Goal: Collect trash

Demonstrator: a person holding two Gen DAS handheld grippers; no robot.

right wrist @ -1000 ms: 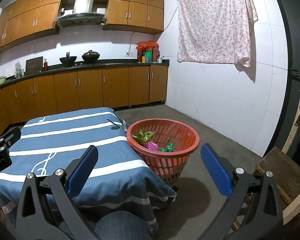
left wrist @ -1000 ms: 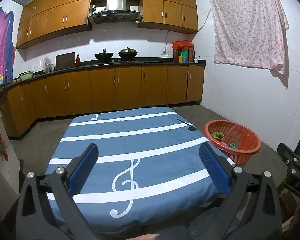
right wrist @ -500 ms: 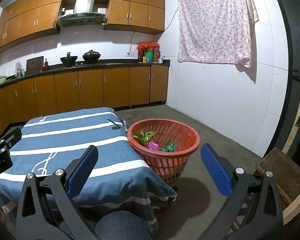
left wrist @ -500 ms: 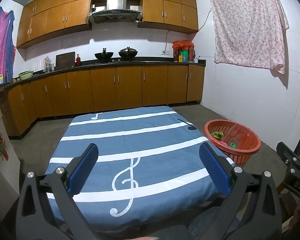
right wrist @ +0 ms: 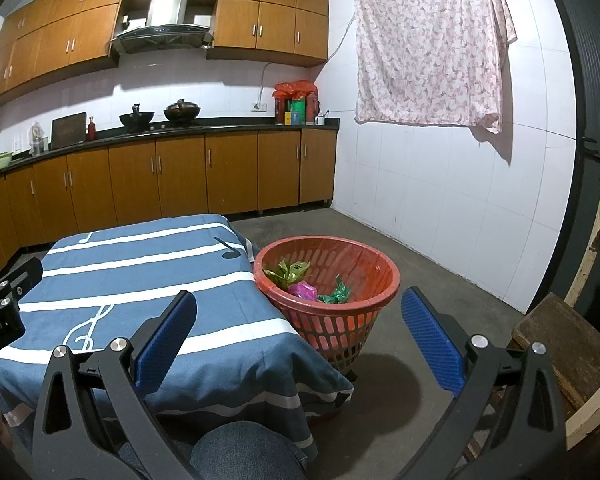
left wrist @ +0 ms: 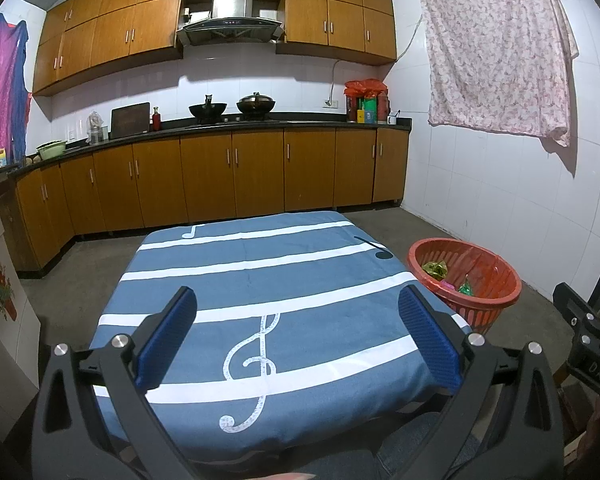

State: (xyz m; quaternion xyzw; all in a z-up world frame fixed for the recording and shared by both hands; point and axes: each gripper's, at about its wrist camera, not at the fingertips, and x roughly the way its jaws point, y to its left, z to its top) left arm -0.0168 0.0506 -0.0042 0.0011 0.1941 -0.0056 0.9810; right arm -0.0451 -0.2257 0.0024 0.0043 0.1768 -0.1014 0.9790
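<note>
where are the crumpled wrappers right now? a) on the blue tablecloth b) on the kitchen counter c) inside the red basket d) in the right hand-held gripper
c: the green, pink and yellow-green wrappers lie inside the red basket on the floor beside the table; the blue tablecloth holds no trash, and both the left hand-held gripper and right hand-held gripper are open with nothing between their fingers.

Orange basket [right wrist: 328,292] base hidden behind the tablecloth [right wrist: 148,280], counter jars [left wrist: 366,104] labels too small to read

The blue striped worktop [left wrist: 260,280] lay bare, with open room above it. The red basket [right wrist: 332,320] stood on the floor, touching its right edge.
</note>
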